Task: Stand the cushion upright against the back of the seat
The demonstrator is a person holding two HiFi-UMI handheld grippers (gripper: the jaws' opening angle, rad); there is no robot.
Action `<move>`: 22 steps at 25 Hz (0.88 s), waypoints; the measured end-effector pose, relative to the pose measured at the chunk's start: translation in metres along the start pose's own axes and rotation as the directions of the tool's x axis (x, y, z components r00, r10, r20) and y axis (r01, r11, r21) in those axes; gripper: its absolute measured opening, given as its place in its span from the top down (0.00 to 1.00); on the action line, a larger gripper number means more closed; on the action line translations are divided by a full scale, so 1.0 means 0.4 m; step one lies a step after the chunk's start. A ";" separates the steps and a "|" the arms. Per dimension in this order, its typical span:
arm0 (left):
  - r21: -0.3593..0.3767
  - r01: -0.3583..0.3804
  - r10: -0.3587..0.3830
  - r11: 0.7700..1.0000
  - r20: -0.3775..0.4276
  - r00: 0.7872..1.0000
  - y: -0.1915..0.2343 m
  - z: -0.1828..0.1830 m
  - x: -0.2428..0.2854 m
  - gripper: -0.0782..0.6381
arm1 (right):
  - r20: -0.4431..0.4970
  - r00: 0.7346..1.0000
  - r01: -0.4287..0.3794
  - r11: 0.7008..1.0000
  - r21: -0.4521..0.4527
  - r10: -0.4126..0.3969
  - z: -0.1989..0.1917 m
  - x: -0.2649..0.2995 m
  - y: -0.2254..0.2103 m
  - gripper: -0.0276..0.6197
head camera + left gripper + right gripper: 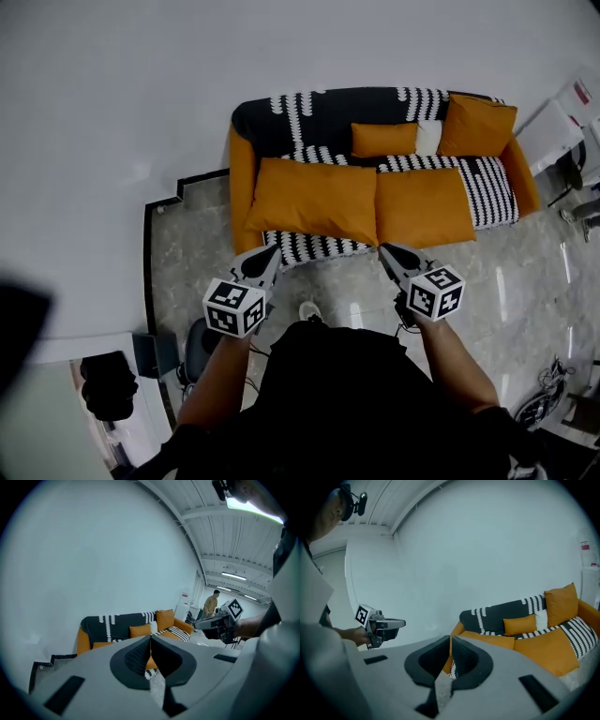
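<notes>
Clearly not there yet: left gripper (274, 250) & right gripper (383, 249), fingers pressed together, empty, well apart from small orange cushion (384, 139) sitting low at back of sofa (281, 117). Open fingers before reaching, grip cushion's top edge, tip it up vs backrest.

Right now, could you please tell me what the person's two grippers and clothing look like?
The left gripper and the right gripper look alike: pale grey, wedge-shaped bodies that taper to a point, lined inside with dark ribbed pads. Each carries a white cube printed with black square markers at its rear. The person wears a black top.
</notes>
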State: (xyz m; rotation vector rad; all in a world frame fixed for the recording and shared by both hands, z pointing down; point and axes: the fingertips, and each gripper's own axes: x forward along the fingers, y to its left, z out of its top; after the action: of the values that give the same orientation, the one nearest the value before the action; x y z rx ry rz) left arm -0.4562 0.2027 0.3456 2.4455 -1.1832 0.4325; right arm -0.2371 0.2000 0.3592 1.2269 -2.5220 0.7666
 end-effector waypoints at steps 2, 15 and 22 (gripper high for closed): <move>0.000 0.002 -0.002 1.000 -0.009 1.000 0.040 -0.003 0.012 0.87 | -0.024 0.999 0.034 0.999 0.009 -0.034 -0.017 0.029 -0.027 0.90; -0.049 -0.050 0.046 0.998 -0.073 0.996 0.241 -0.057 0.069 0.87 | -0.156 0.971 0.178 0.983 -0.039 -0.182 -0.102 0.124 -0.189 0.90; -0.035 -0.121 0.116 0.992 -0.130 0.985 0.344 -0.135 0.112 0.87 | -0.248 0.940 0.234 0.972 -0.027 -0.234 -0.205 0.192 -0.329 0.90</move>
State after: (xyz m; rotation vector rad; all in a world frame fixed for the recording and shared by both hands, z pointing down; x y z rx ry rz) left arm -0.5447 0.1197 0.4411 2.2817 -1.2738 0.5829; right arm -0.1832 0.1269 0.5066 1.3109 -2.1296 0.8089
